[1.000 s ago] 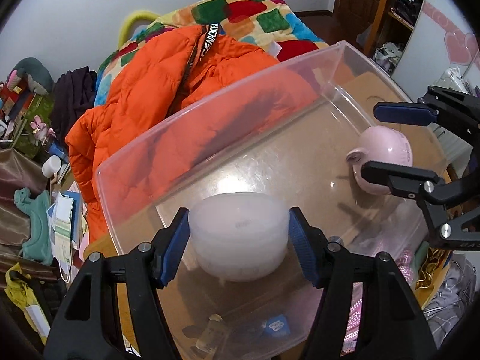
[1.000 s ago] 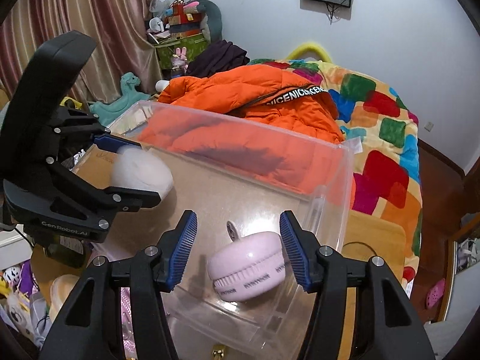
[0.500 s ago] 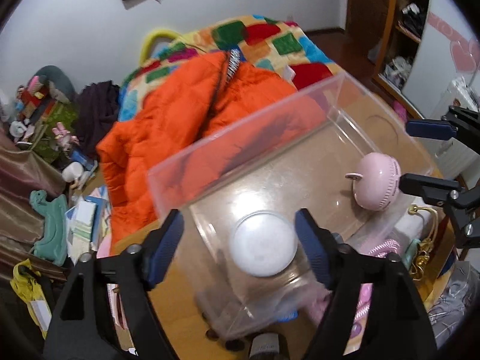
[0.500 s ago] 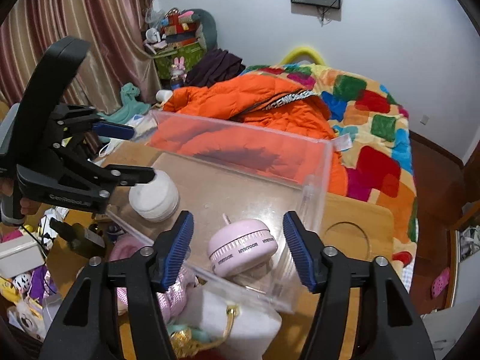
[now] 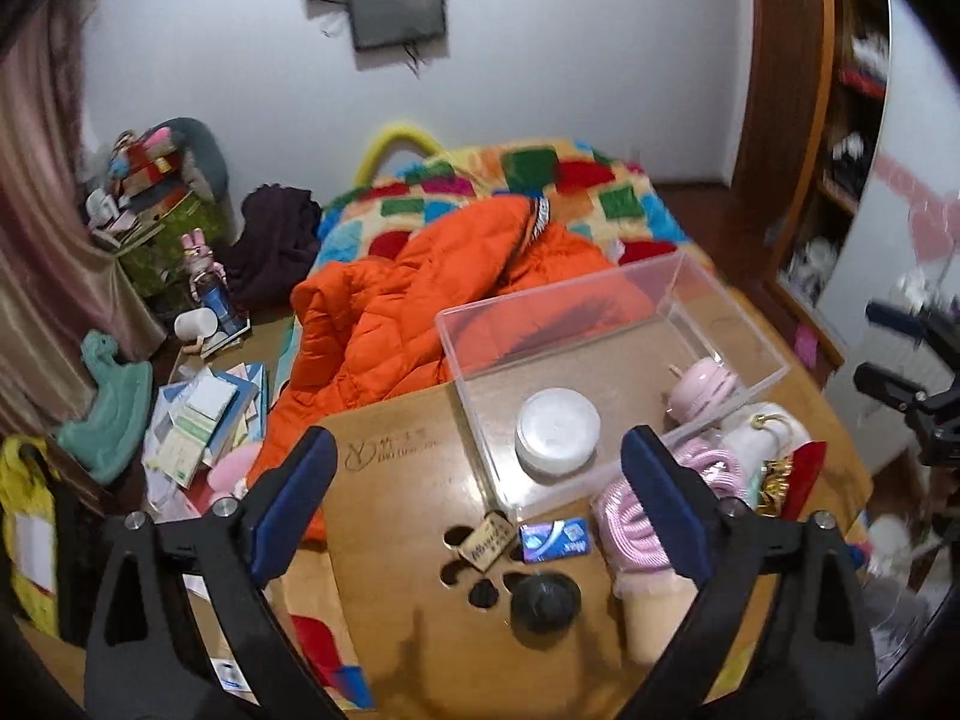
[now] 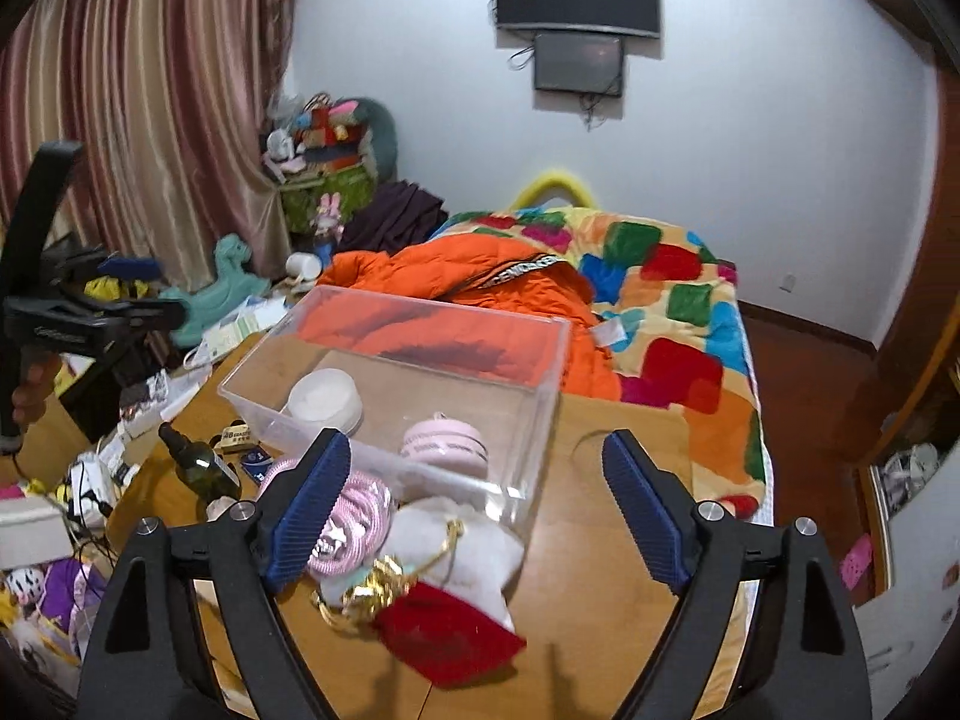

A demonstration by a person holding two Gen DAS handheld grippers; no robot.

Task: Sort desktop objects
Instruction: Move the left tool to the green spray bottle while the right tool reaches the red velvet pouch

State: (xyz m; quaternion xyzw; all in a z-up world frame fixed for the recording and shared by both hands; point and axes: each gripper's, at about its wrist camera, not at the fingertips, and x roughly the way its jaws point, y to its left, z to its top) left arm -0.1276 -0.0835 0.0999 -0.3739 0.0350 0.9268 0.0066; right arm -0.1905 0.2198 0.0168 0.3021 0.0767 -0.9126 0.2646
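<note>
A clear plastic box [image 5: 600,324] stands on the wooden table [image 5: 390,516]. Inside it lie a white round jar [image 5: 557,430] and a pink round device [image 5: 702,387]. My left gripper [image 5: 479,438] hangs above and in front of the box, its jaws opening with nothing between the pads. At the far right my right gripper [image 5: 879,345] shows blurred. In the right wrist view the box [image 6: 420,324] holds the jar [image 6: 327,399] and the pink device [image 6: 444,441]. My right gripper [image 6: 477,444] is back from the box, jaws opening and empty. The left gripper [image 6: 150,291] is at the left edge.
In front of the box lie a pink coiled cable [image 6: 348,516], a white pouch with a gold chain [image 6: 456,540], a red pouch [image 6: 444,630], a dark green bottle [image 6: 198,462], a blue card [image 5: 555,537] and a wooden tag [image 5: 489,540]. An orange jacket [image 5: 420,312] lies on the bed behind.
Both grippers have drawn back and up from the box with their jaws spreading wider. The white jar and the pink device stay in the box, no longer between the pads.
</note>
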